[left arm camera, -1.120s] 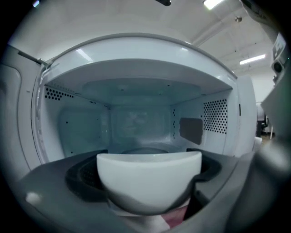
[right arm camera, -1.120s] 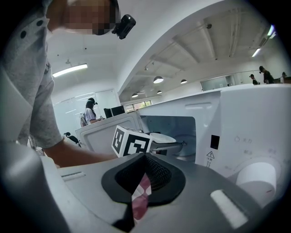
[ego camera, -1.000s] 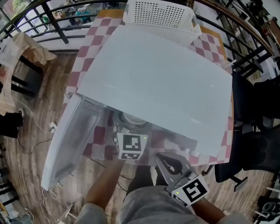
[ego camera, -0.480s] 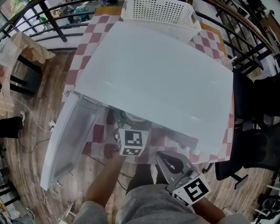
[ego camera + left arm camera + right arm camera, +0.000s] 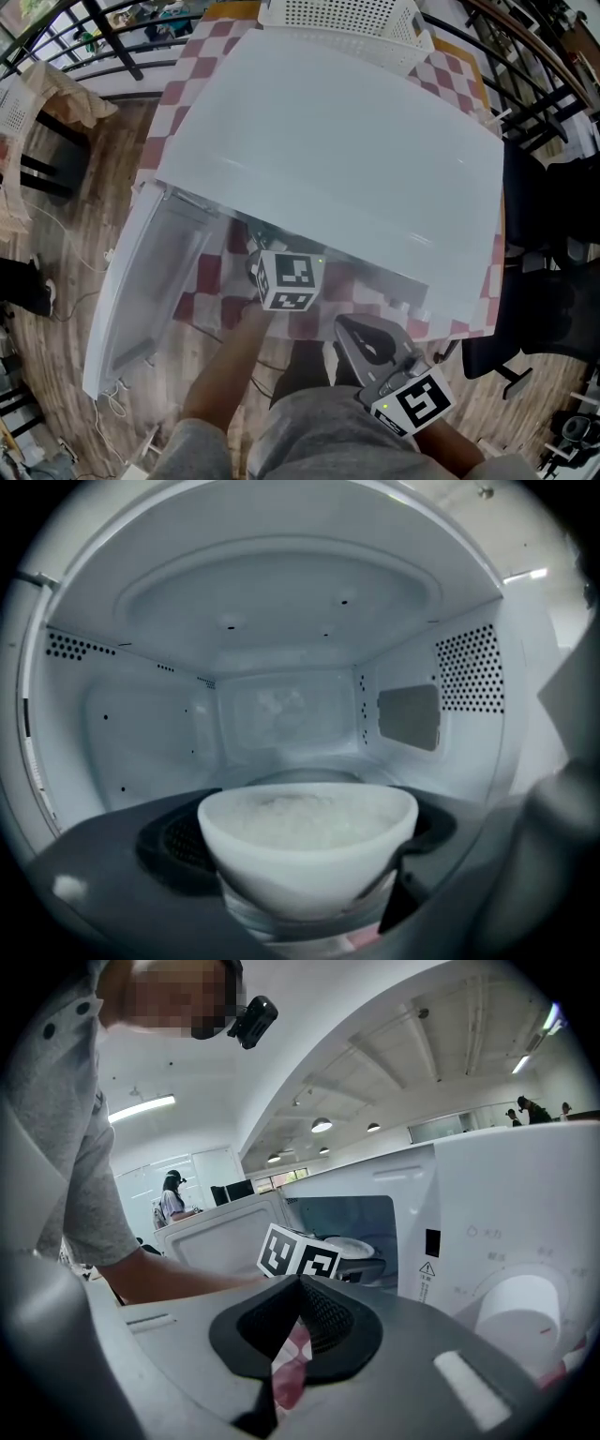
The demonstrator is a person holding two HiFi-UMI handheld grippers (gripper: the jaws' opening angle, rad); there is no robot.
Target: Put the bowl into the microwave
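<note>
Inside the mouth of the open white box microwave (image 5: 328, 159), the left gripper (image 5: 309, 897) has its jaws clamped round a round white bowl (image 5: 309, 841) of rice. Back by the person's lap, the right gripper (image 5: 300, 1288) has its jaws pressed together on nothing.

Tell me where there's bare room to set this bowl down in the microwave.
The cavity floor behind the bowl is bare, between the left wall and the vented right wall. The left gripper fills the doorway.
</note>
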